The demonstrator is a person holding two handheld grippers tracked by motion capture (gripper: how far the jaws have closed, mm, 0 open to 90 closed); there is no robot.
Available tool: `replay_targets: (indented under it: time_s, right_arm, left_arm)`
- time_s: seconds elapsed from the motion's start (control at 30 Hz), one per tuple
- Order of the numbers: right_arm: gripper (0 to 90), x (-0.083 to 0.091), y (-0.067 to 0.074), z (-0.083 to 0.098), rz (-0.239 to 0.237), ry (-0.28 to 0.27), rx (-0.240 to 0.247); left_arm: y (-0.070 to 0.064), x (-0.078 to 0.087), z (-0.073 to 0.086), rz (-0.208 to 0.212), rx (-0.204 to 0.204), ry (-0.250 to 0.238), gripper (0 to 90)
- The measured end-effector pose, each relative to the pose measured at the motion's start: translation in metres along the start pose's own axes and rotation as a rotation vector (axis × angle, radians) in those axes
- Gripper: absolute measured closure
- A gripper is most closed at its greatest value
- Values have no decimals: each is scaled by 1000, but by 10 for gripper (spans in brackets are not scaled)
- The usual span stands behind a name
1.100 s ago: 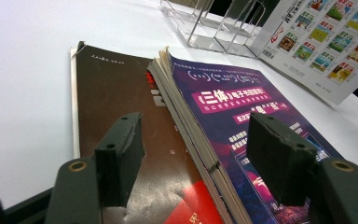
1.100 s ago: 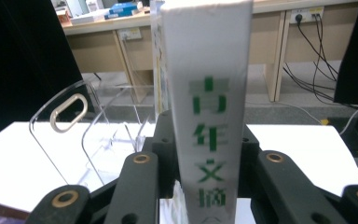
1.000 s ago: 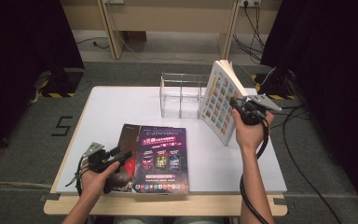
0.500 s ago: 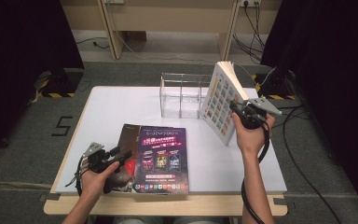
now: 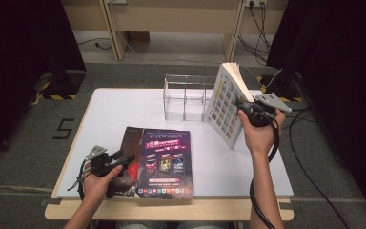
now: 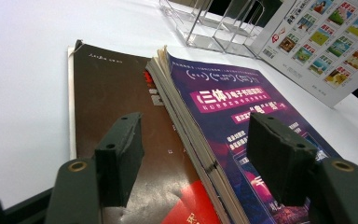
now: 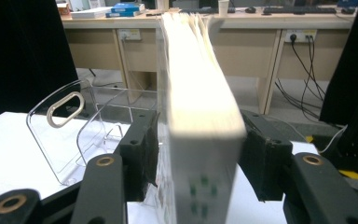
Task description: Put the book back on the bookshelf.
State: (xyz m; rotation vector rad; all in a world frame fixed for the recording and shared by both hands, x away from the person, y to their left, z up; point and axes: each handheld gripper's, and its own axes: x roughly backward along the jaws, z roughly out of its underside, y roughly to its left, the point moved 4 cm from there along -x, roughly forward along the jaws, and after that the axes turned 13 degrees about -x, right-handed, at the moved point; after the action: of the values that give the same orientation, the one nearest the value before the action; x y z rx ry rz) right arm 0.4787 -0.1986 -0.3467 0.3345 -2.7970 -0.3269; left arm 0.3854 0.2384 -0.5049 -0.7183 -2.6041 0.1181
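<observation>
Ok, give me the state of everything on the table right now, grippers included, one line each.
White book: upright, tilted, beside the rack.
Right gripper: jaws have just been opening; book between them, small gap on the right.
Clear rack: upright, slots empty.
Purple magazine: flat, closed, overlapping the brown book.
Brown book: flat, closed, partly covered.
Left gripper: open, over both covers, gripping nothing.

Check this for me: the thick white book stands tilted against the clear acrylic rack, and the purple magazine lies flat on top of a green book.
One thing is wrong: the book under the purple magazine is dark brown, not green, as the left gripper view shows. The thick white book does stand tilted against the clear acrylic rack.
</observation>
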Motion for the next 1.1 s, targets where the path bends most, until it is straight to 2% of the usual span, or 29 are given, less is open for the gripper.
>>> replay_targets:
  time_s: [0.13,0.23,0.5,0.7,0.8,0.83,0.9,1.1]
  right_arm:
    - [489,-2,2,-5,-1,2,1]
    - [477,-7,3,-9,-1,3,-16]
    - [456,-15,6,-13,7,31,-32]
    - [524,-22,6,-11,41,57,-48]
    - [620,-24,6,-9,51,72,-62]
    - [620,-24,6,-9,51,72,-62]
    - [695,-25,7,-8,53,82,-60]
    - [731,-26,10,-8,53,87,-47]
  left_arm:
    - [1,1,-1,-1,1,-3,354]
    - [1,1,-1,-2,3,-5,354]
    - [2,1,-1,-2,4,-5,354]
    - [2,1,-1,-1,8,-4,354]
    - [3,1,-1,0,10,-4,354]
    - [3,1,-1,0,10,-4,354]
    - [3,1,-1,-1,10,-5,354]
    - [3,1,-1,-1,11,-5,354]
